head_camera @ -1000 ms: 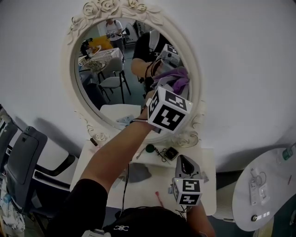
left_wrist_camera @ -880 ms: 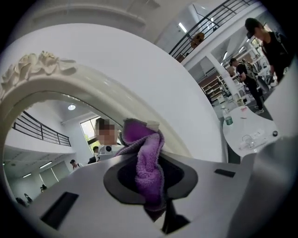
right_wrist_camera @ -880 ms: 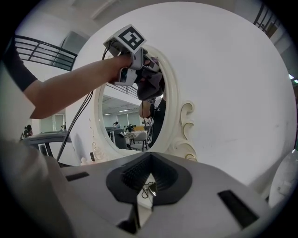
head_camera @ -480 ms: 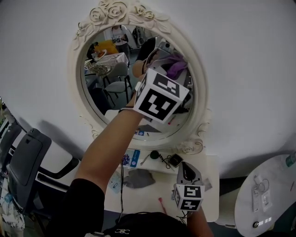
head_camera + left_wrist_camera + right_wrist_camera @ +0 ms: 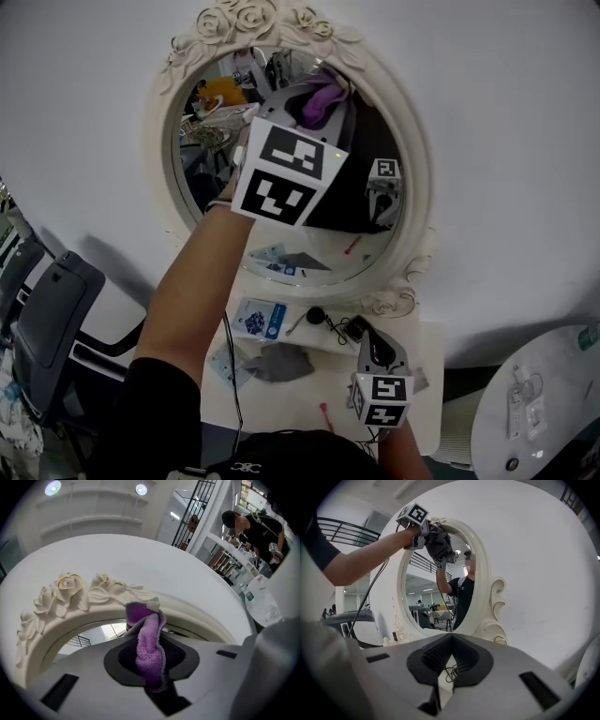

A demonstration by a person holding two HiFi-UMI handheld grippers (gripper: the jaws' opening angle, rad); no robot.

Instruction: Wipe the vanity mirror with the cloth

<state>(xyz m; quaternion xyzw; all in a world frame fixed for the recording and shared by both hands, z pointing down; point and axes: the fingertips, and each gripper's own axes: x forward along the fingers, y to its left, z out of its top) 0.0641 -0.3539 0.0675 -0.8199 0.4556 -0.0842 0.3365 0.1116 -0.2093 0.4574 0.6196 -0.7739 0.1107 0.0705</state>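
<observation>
— What's nearest?
— The right gripper (image 5: pixel 446 670), low over the counter (image 5: pixel 291 394), with its jaws almost together on nothing.
— And farther off?
— The left gripper (image 5: pixel 151 667) is clamped on the purple cloth (image 5: pixel 149 639) at the mirror's (image 5: pixel 417 178) rose-carved top. Its own view shows that grip best.

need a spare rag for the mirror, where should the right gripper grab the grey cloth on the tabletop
Pinch the rumpled middle of the grey cloth, bringing the right gripper straight down from above. It looks bunched where it lies on the tabletop, so its thin edges would likely offer the jaws little, while the raised folds should.
</observation>
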